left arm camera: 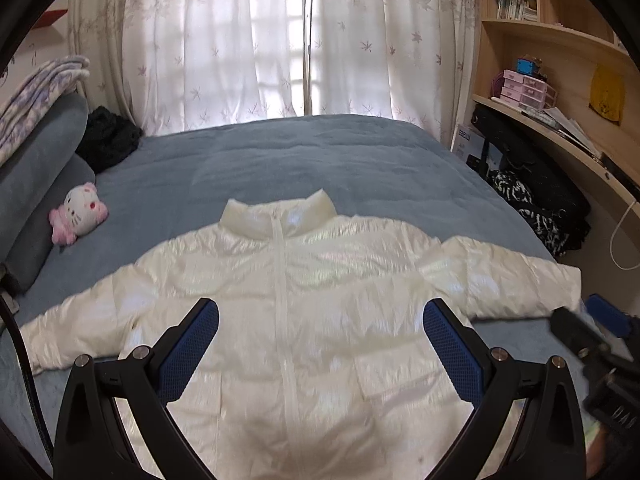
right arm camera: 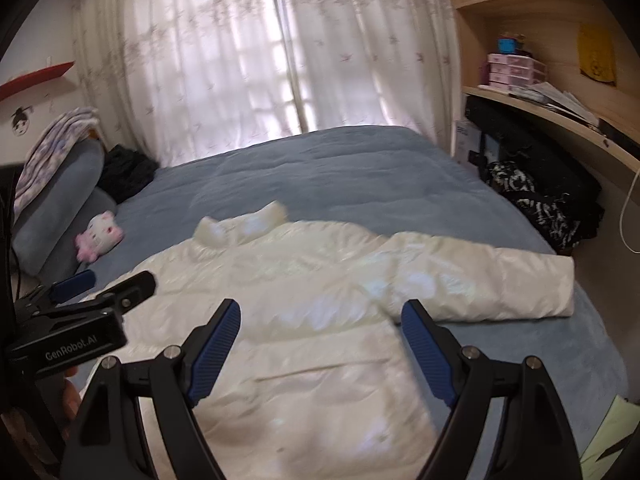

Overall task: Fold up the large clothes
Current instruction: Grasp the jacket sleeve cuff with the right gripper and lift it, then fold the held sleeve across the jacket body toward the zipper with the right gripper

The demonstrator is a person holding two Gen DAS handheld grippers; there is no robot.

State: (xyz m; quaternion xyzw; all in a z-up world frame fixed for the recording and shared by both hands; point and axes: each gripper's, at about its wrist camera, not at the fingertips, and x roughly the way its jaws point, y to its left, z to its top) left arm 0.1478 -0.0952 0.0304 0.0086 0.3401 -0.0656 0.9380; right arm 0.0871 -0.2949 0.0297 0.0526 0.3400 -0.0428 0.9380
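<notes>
A white puffer jacket [left arm camera: 304,300] lies flat and front-up on a blue bedspread [left arm camera: 320,160], zipper closed, collar toward twelve o'clock and both sleeves spread out to the sides.

In the left wrist view the left gripper [left arm camera: 320,316] hangs above the jacket's chest with its jaws wide apart and nothing between the blue pads [left arm camera: 188,352]. The zipper runs down almost midway between the two fingers; the jacket's body fills the gap from the fingertips down to six o'clock, and the collar sits beyond the tips at twelve o'clock. One sleeve stretches out to nine o'clock, the other to three o'clock. No pad appears to press on the fabric.

In the right wrist view the right gripper [right arm camera: 322,316] also stands open, jaws well apart and empty, over the jacket's side nearer the shelves. The armpit of the three o'clock sleeve lies just beside the right-hand fingertip, the sleeve running off past it; the collar is at eleven o'clock. The left gripper shows at nine o'clock.

A pink-and-white plush cat [left arm camera: 80,214] rests on the bedspread near the pillows [left arm camera: 44,168], well apart from the jacket at ten o'clock. Wooden shelves [left arm camera: 560,40] stand at two o'clock, floral curtains [left arm camera: 260,40] at twelve.
</notes>
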